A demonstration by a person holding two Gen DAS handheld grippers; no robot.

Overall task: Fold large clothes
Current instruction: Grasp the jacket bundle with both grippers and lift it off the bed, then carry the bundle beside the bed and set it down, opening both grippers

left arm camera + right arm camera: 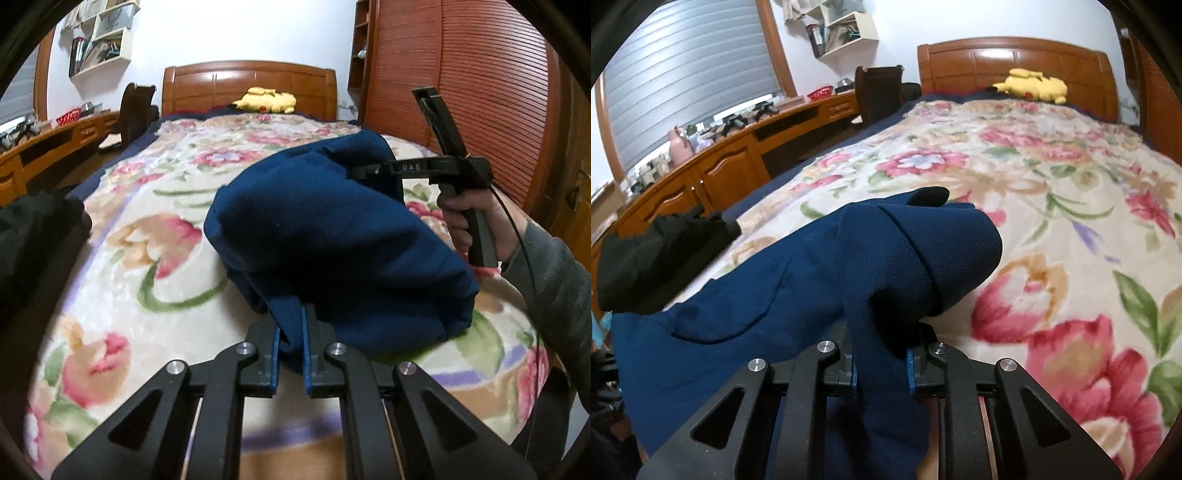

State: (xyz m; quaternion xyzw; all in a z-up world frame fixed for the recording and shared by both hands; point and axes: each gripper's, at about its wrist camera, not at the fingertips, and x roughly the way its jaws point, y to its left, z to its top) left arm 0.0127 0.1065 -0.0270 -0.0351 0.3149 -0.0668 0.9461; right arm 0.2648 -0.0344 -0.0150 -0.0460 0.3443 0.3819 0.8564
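Note:
A large dark blue garment (pixel 332 229) hangs bunched above the floral bedspread (pixel 147 229), held up between the two grippers. My left gripper (pixel 290 332) is shut on the garment's near edge. In the left wrist view my right gripper (pixel 364 171) reaches in from the right, its tips buried in the garment's far upper fold. In the right wrist view the right gripper (pixel 881 354) is shut on a thick fold of the blue garment (pixel 775 280), which drapes over the fingers and hides their tips.
A black garment (pixel 657 258) lies at the bed's left edge, also in the left wrist view (pixel 33 236). A yellow plush toy (pixel 1030 86) sits by the wooden headboard (pixel 251 85). A wooden desk (pixel 720 162) runs along the left; a wardrobe (pixel 480 92) stands right.

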